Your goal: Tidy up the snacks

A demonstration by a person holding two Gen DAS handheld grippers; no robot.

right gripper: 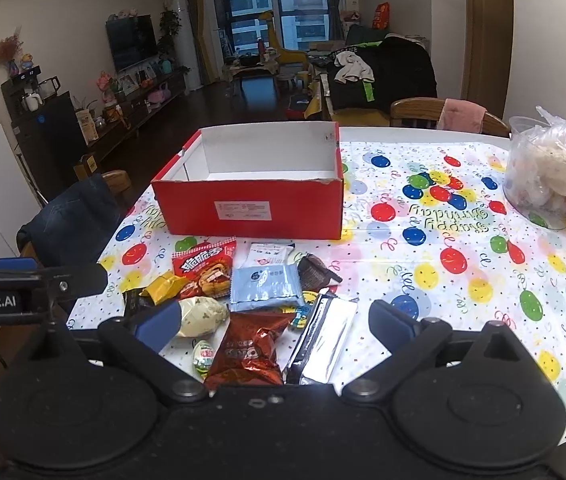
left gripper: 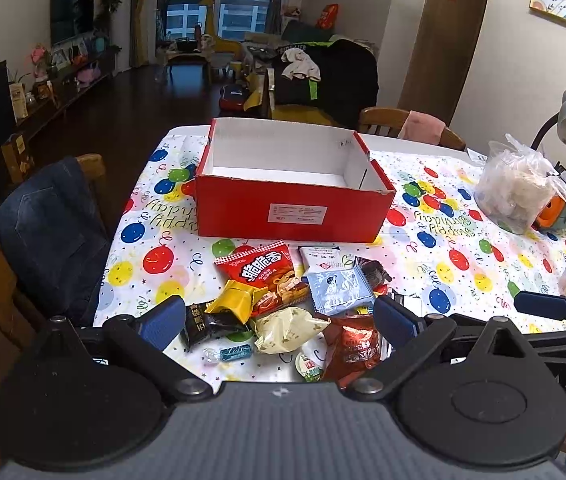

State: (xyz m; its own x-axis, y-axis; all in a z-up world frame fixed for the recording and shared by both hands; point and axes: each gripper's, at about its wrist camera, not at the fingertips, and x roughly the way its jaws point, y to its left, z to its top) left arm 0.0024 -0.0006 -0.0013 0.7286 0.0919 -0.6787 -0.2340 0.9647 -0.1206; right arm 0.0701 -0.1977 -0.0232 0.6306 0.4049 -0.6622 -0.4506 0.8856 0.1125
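1. Snacks lie in a loose heap on the balloon-print tablecloth (right gripper: 463, 280), just in front of the red box (right gripper: 251, 210), which stands open and looks empty.
2. Your left gripper (left gripper: 279, 316) hangs over the near edge of the heap, jaws spread wide and holding nothing; the cream packet (left gripper: 287, 330) sits right between its fingers.
3. Your right gripper (right gripper: 275, 320) is equally wide open and empty, with the dark red foil bag (right gripper: 247, 350) and the silver pouch (right gripper: 323, 346) between its fingers, the pouch's long axis running away from you, slightly tilted.
4. The box lies straight ahead beyond the heap, so I judge either hand can carry forward into it.
5. Writing: the tablecloth reads "Happy Birthday", upside down to you; the left gripper's body shows "nRobot.AI" in the right view. The red biscuit bag (left gripper: 263, 276) bears large Chinese characters.
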